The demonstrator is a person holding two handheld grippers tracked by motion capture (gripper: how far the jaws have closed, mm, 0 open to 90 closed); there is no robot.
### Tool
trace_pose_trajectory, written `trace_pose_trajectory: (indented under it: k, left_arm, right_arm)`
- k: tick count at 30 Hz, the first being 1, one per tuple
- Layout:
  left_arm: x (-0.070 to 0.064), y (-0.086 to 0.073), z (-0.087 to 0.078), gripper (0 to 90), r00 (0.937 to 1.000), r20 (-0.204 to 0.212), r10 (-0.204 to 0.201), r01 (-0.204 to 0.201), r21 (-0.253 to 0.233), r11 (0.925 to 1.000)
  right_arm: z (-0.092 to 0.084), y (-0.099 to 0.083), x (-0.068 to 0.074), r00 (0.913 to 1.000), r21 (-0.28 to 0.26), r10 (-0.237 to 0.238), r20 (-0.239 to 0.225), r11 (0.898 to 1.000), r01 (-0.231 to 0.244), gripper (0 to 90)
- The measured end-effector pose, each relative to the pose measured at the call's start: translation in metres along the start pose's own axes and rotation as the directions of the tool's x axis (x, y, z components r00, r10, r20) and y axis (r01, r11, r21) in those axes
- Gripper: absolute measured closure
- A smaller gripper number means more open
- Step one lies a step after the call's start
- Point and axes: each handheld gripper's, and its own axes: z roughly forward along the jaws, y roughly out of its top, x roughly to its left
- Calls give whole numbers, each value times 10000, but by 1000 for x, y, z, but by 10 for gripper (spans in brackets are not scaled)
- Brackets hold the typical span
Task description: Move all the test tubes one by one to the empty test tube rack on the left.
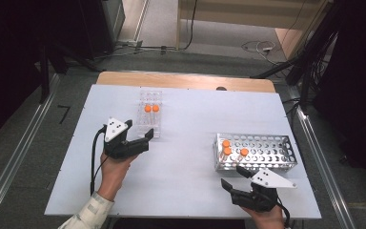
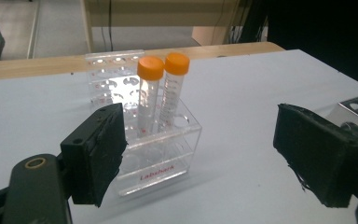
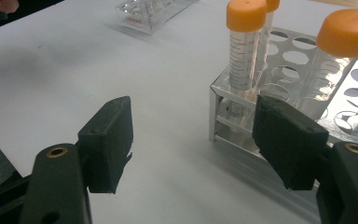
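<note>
– What's nearest you?
– My right gripper, jaws apart, empty, just short of the metal rack with three orange-capped tubes.
– And the left?
– My left gripper, spread wide, holding nothing; beyond it the clear rack with two tubes.

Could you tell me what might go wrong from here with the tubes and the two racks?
1. The left gripper, jaws open and empty, sits close beside the light clear rack; a careless move could nudge it and tip its two orange-capped tubes.
2. The right gripper is open near the metal rack corner; closing there may catch the rack edge rather than a tube.
</note>
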Motion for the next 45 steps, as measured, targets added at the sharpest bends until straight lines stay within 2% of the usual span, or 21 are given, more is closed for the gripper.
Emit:
trace_pose_trajectory:
  k: [11,16,25,28,36,45]
  left_arm:
    - [-9,-23,-7,157,9993,90,357,-361,540,9979]
    - [-14,-31,-11,155,9988,-6,481,-480,423,9980]
    - [-22,-38,-11,155,9956,93,932,-936,612,9937]
    - [-25,-39,-11,155,9953,134,961,-967,616,9934]
    - [-25,-39,-11,157,9956,174,921,-930,637,9936]
    - [-24,-40,-10,157,9965,250,801,-816,660,9945]
  right_arm:
    - [-3,0,-2,9999,-69,-1,156,10000,2,279]
    - [-4,-1,-5,9995,-149,69,308,9999,-64,282]
    - [-3,-3,-20,9949,-412,324,951,9987,-286,306]
    - [-3,-3,-25,9918,-489,402,1216,9982,-345,318]
    - [-1,-2,-35,9836,-786,521,1728,9961,-390,411]
    - [10,2,-40,9810,-926,444,1886,9953,-272,542]
